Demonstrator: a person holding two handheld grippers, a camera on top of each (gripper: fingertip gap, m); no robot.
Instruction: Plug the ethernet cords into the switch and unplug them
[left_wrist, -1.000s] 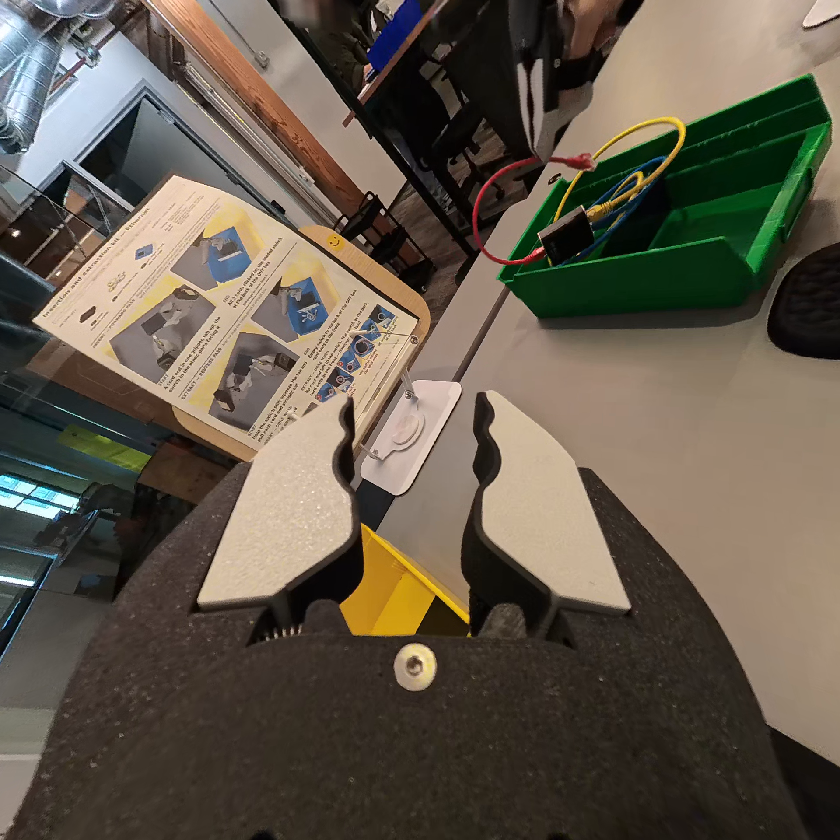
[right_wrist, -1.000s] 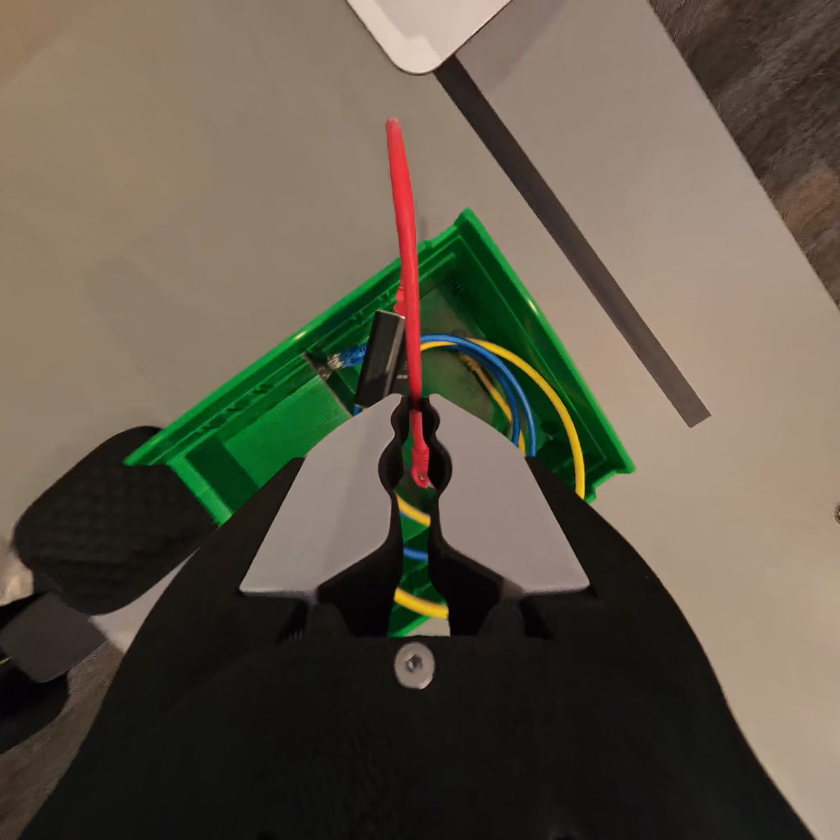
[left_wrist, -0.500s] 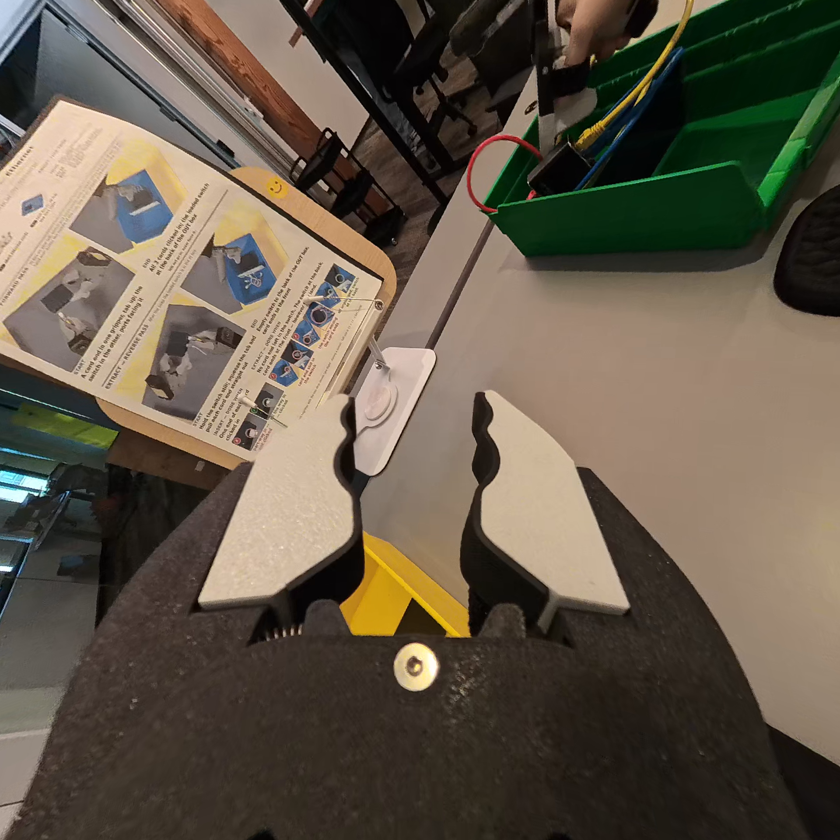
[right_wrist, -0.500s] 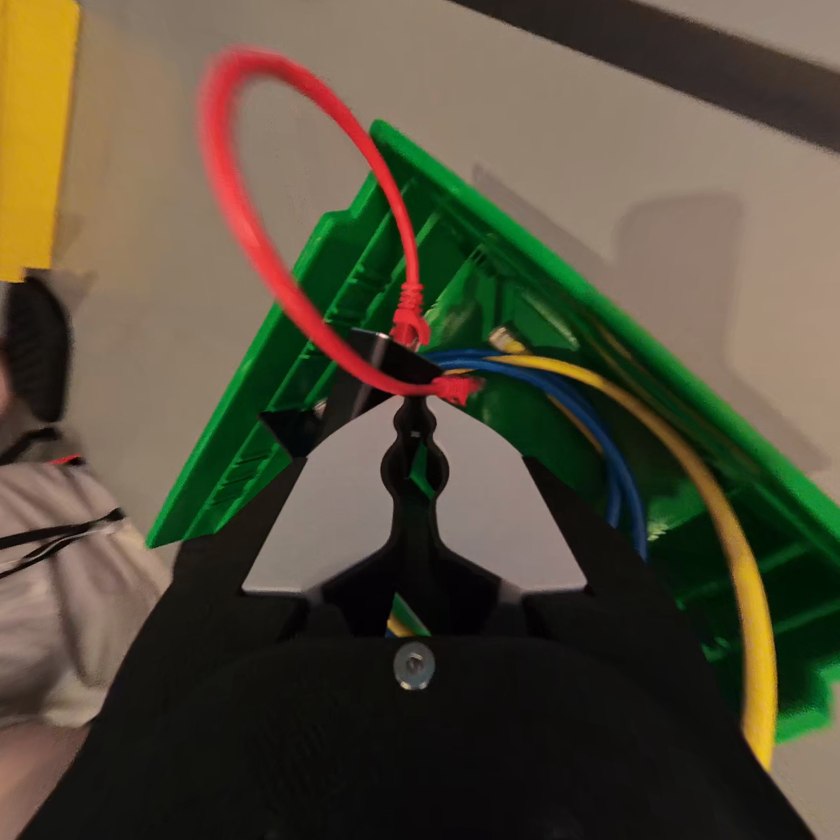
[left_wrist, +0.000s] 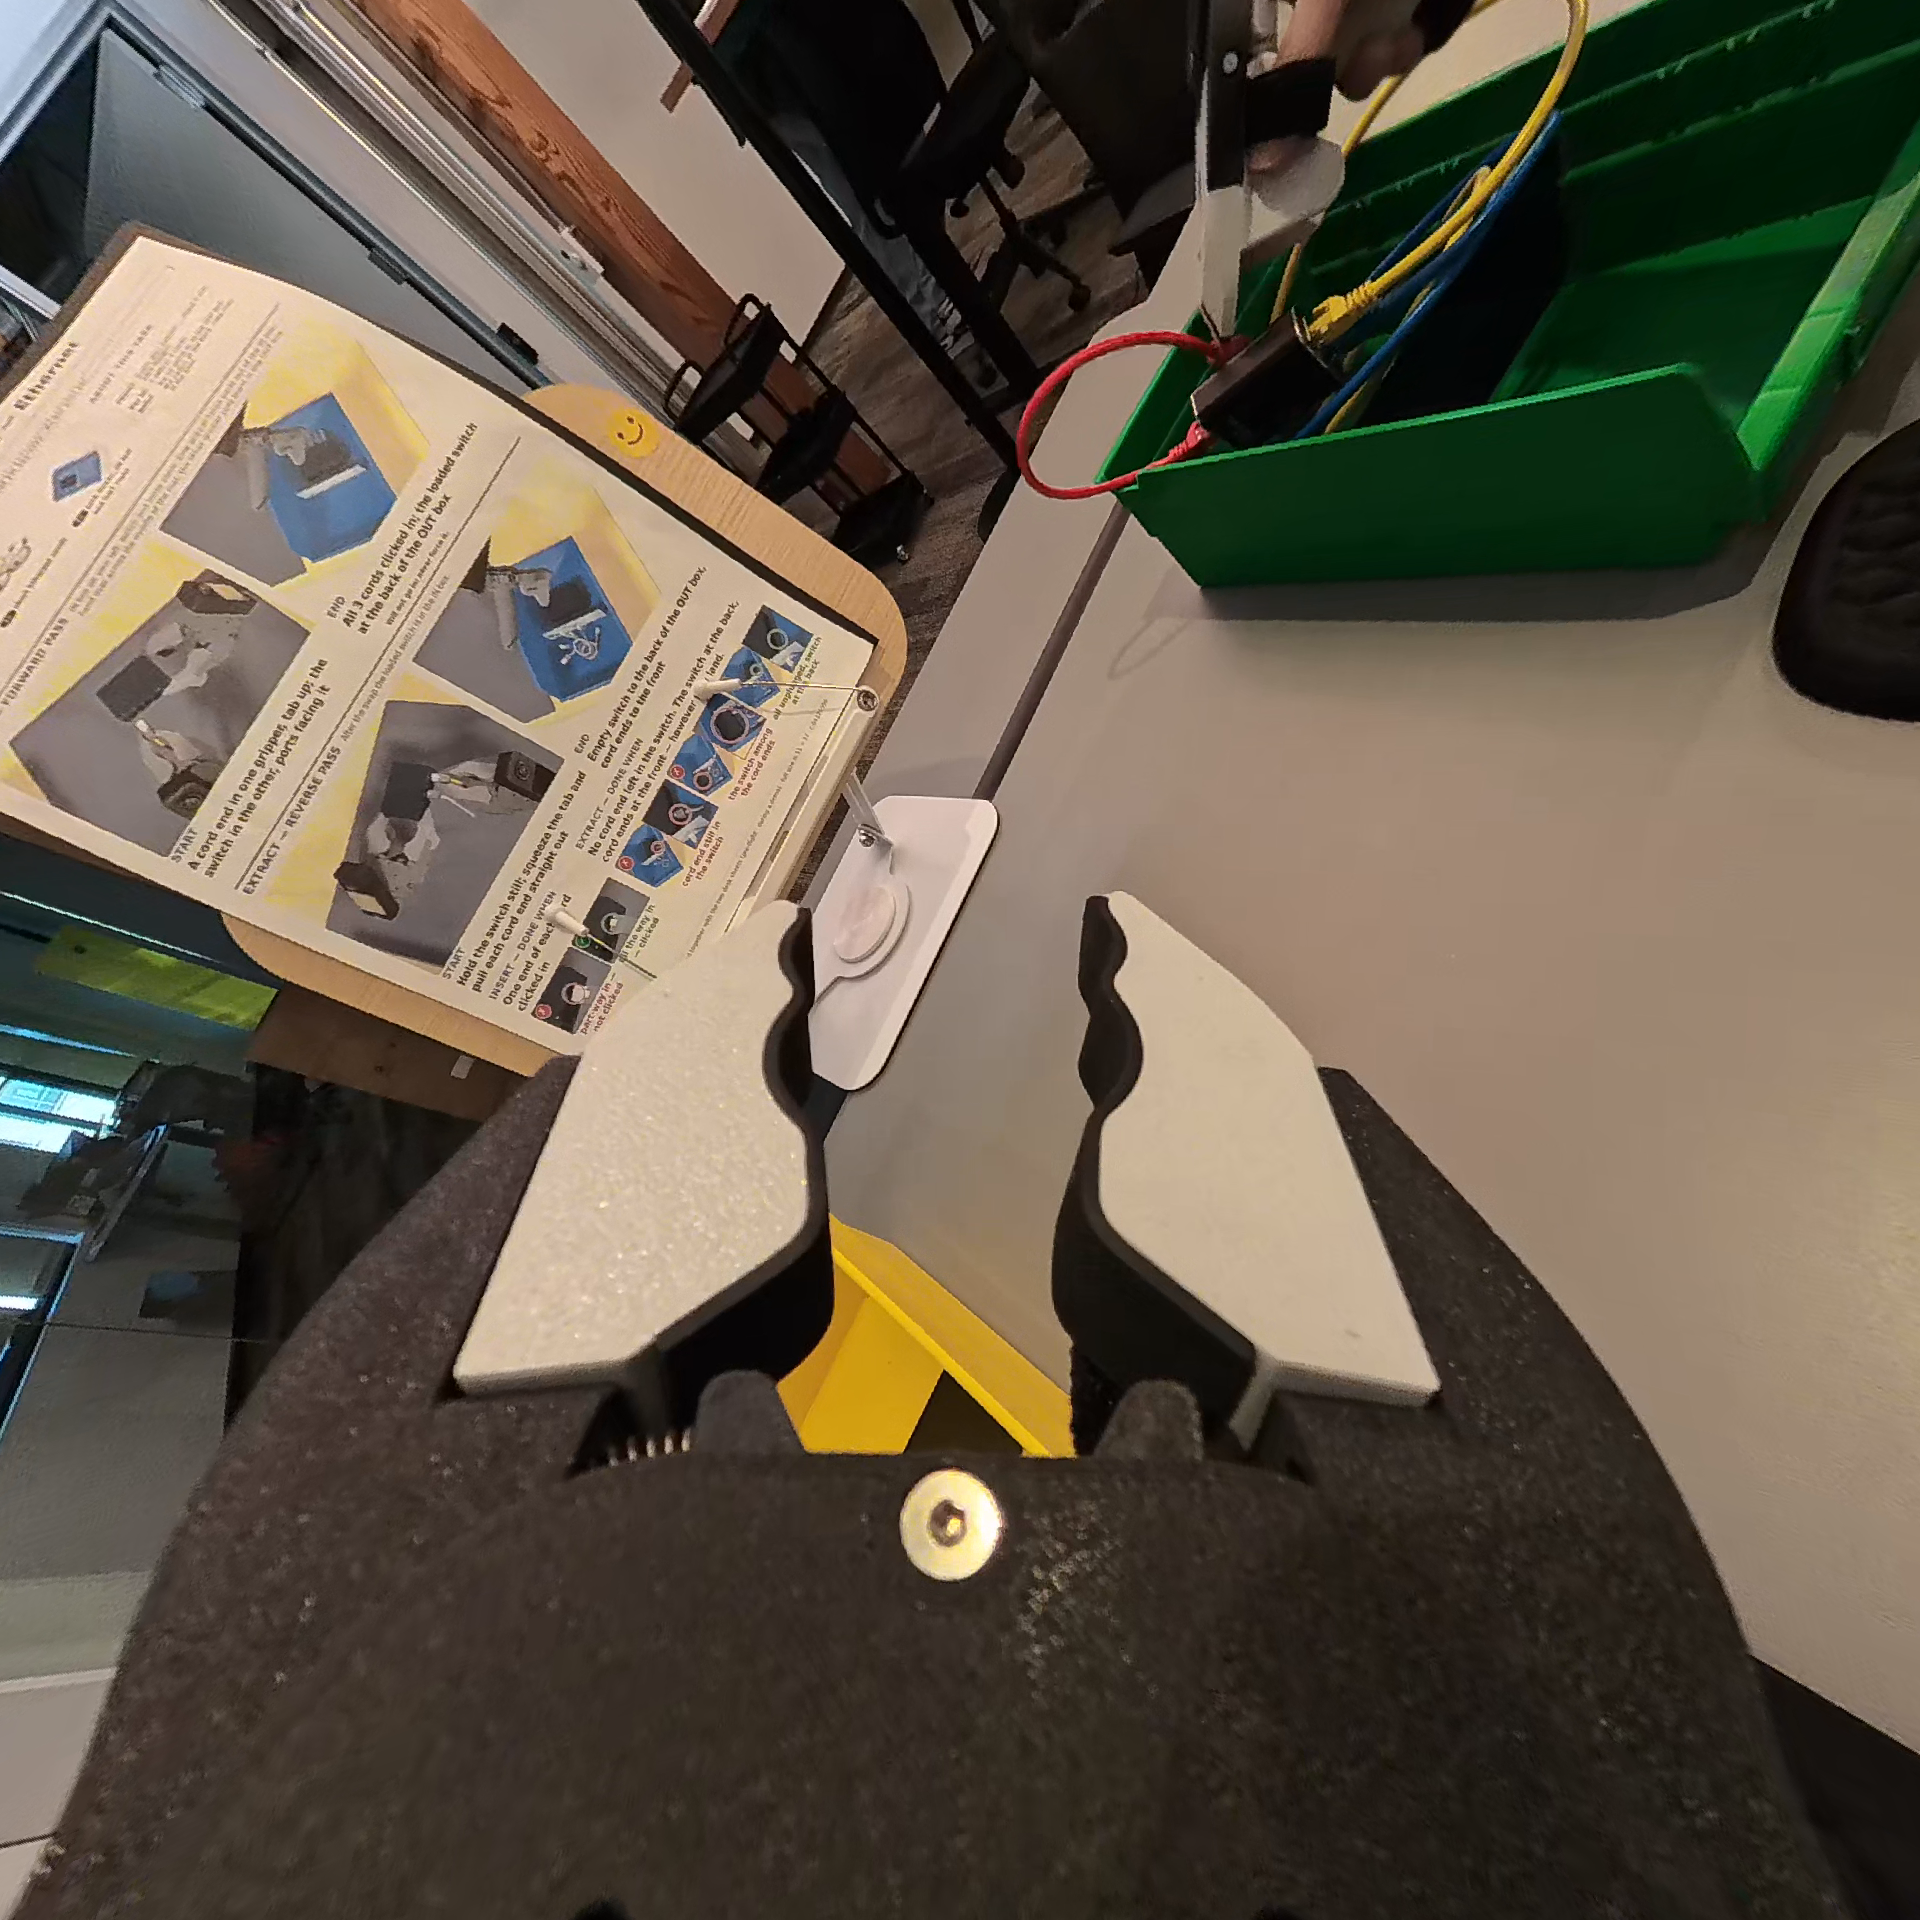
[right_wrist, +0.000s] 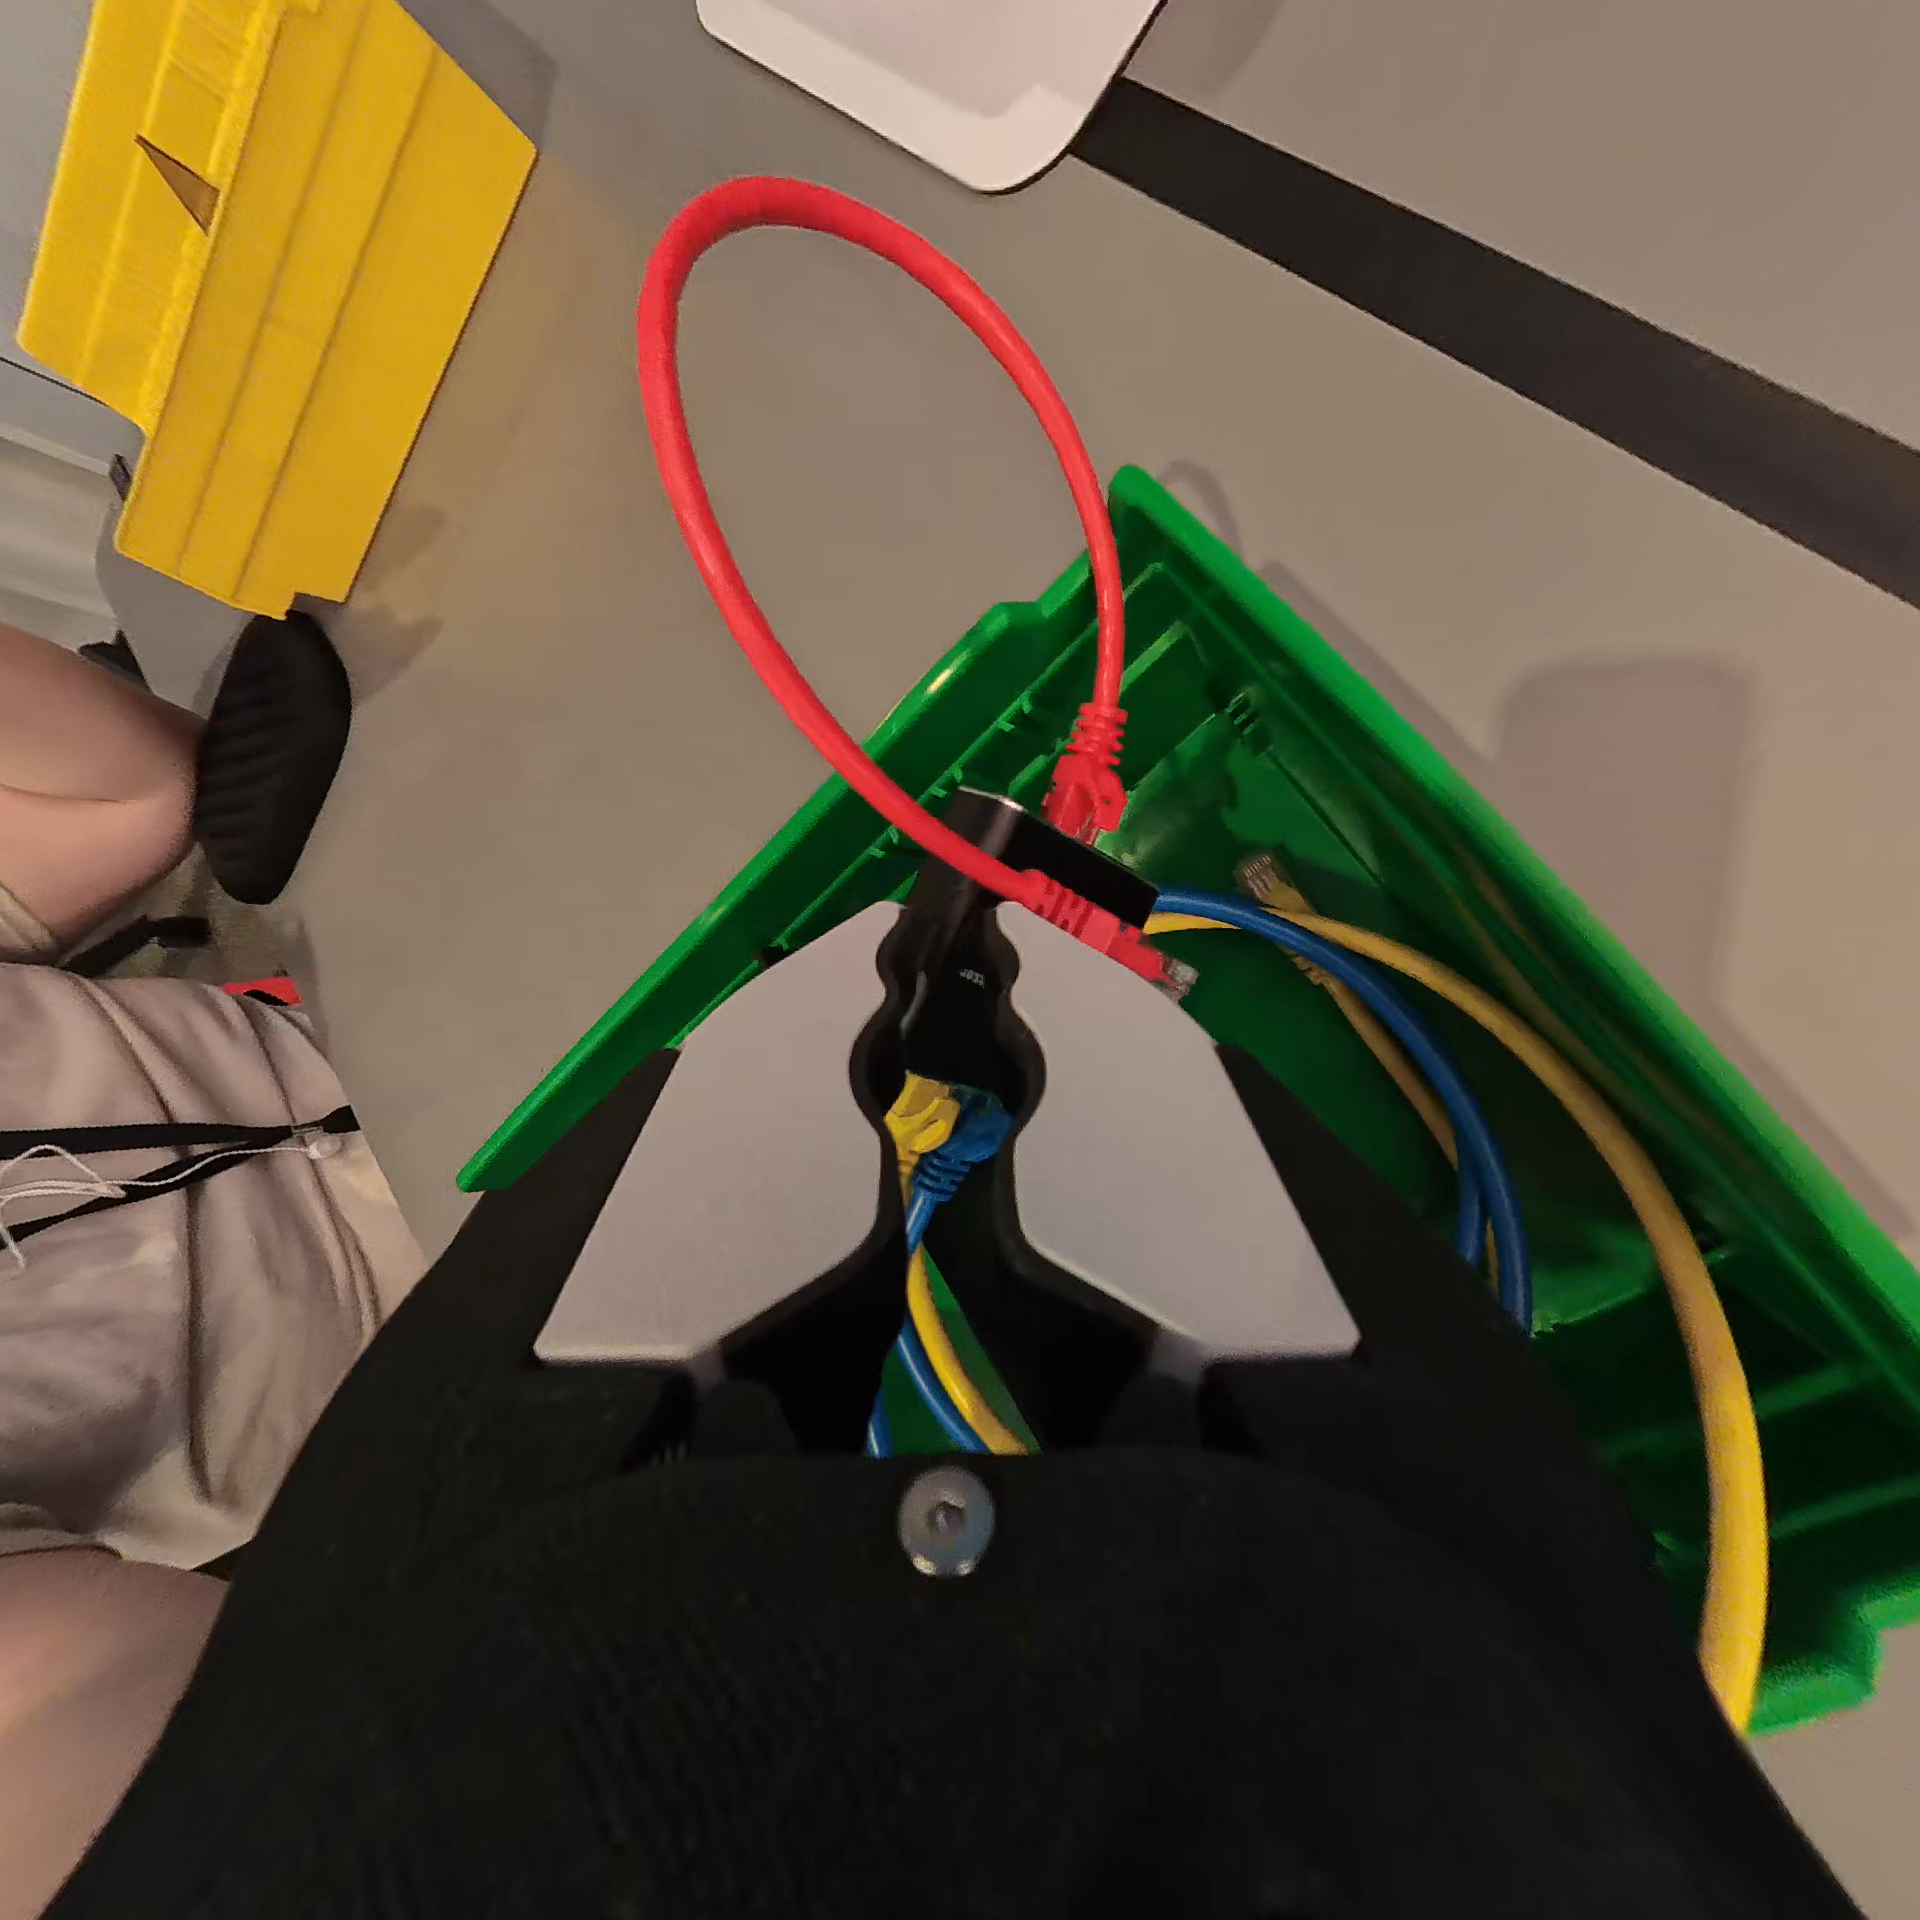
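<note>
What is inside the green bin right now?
The green bin holds the black switch, blue cord and yellow cord. The red cord loops out over its wall. The right gripper covers part of the bin's floor and of the switch.

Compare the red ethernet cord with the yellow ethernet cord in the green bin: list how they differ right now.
The red ethernet cord arches out over the green plastic bin's wall above the grey table; the yellow ethernet cord curves inside the bin. The red cord's near plug lies loose across the black switch; a yellow plug sits at the switch beside a blue one. Both are thin, looped patch cords.
</note>
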